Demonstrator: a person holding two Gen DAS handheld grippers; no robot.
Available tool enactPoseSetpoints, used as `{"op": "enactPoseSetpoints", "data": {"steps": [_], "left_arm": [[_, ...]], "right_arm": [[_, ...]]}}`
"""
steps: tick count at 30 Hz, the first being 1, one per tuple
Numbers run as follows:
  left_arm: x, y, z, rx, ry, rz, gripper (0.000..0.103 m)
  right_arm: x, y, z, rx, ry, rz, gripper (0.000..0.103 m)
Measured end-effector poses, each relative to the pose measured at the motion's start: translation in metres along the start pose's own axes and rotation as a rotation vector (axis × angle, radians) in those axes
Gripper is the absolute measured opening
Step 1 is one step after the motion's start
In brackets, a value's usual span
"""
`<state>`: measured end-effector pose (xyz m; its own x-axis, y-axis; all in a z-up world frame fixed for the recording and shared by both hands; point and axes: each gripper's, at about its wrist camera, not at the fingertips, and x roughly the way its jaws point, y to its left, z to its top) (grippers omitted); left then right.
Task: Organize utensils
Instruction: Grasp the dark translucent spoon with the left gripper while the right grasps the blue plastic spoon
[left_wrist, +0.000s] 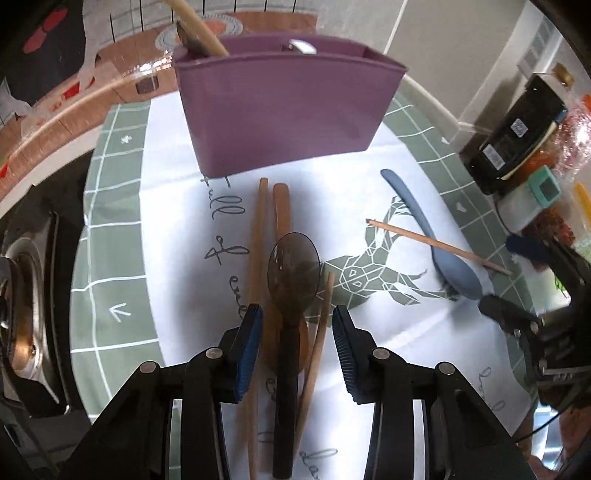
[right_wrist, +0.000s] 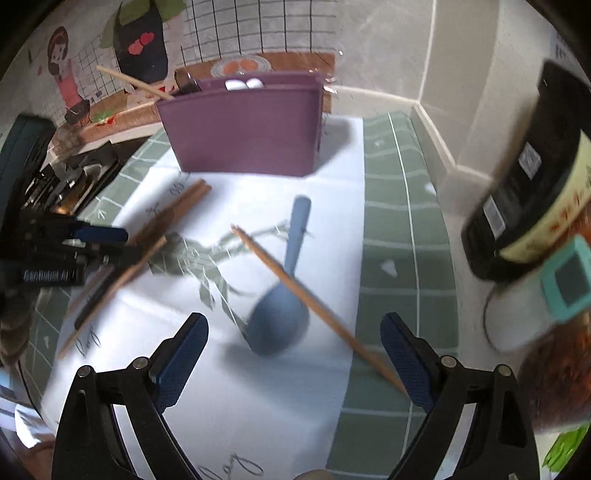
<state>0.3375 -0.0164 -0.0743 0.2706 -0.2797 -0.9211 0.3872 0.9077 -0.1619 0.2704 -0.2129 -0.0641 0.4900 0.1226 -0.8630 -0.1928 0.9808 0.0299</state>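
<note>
Left wrist view: our left tool stands part-open astride a dark spoon and wooden chopsticks on the surface, gripping nothing. Our right tool gapes wide above the blue spoon with a chopstick across it. These look light, stiff, slippery; we judge mid-handle best. The purple holder already carries several utensils.

Right tool wide open above blue spoon, chopstick across it
</note>
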Motion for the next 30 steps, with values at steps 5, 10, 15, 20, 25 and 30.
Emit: {"op": "enactPoseSetpoints", "data": {"steps": [5, 10, 15, 20, 25, 30], "left_arm": [[0.019, -0.001, 0.011, -0.011, 0.045, 0.027, 0.040], [0.021, 0.004, 0.024, -0.077, 0.019, 0.016, 0.031], [-0.009, 0.007, 0.023, -0.128, -0.090, -0.015, 0.031], [-0.048, 0.008, 0.016, -0.171, -0.195, -0.041, 0.031], [-0.068, 0.011, 0.010, -0.206, -0.239, -0.048, 0.031], [-0.078, 0.018, 0.004, -0.243, -0.249, -0.057, 0.031]], "right_arm": [[0.005, -0.008, -0.005, -0.001, 0.005, -0.012, 0.093], [0.002, -0.013, 0.002, -0.003, -0.010, -0.006, 0.093], [0.005, -0.016, 0.015, -0.002, -0.024, 0.009, 0.093], [0.031, -0.020, 0.043, 0.063, -0.005, 0.055, 0.072], [0.071, -0.014, 0.074, 0.099, 0.042, 0.061, 0.056], [0.090, 0.004, 0.084, 0.030, 0.069, -0.013, 0.047]]}}
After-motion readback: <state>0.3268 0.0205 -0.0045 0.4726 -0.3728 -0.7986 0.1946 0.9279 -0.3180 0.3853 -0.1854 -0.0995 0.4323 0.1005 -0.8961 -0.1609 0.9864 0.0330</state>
